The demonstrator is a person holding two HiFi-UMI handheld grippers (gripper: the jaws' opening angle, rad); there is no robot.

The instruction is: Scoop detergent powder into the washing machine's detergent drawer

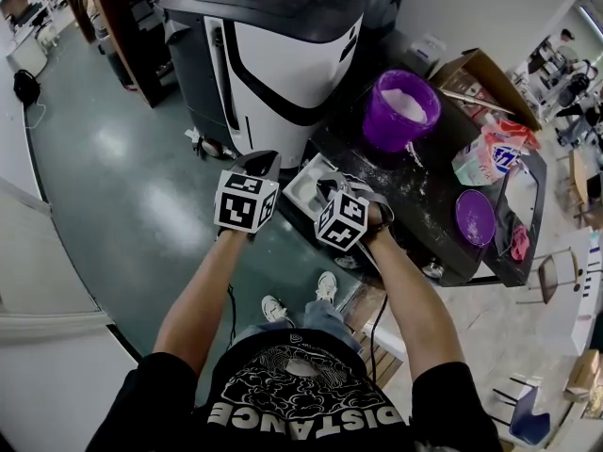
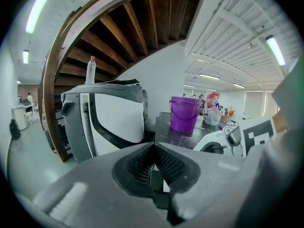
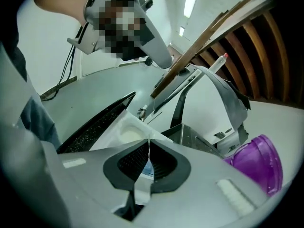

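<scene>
I see open cardboard box (image 1: pixel 490 73) far right, pink cloth (image 1: pixel 520 243) nearer me, black bag (image 1: pixel 25 87) on green floor (image 1: pixel 122 186), wooden stair underside (image 2: pixel 128 27) overhead.

A black short-sleeved T-shirt (image 1: pixel 306 394) is worn, printed in white with a swirling pattern and block letters across the chest. Blue jeans (image 1: pixel 311 320) and 2 white sneakers (image 1: pixel 275 307) are seen below it. The left gripper (image 1: pixel 263 163) and the right gripper (image 1: pixel 332 185) are made of grey plastic, and each is fitted with a white cube (image 1: pixel 246 201) marked with black squares. The inner faces of the jaws are lined with black ribbed pads (image 2: pixel 168 164). A thin black cable (image 1: pixel 375 326) is attached near the right gripper.
</scene>
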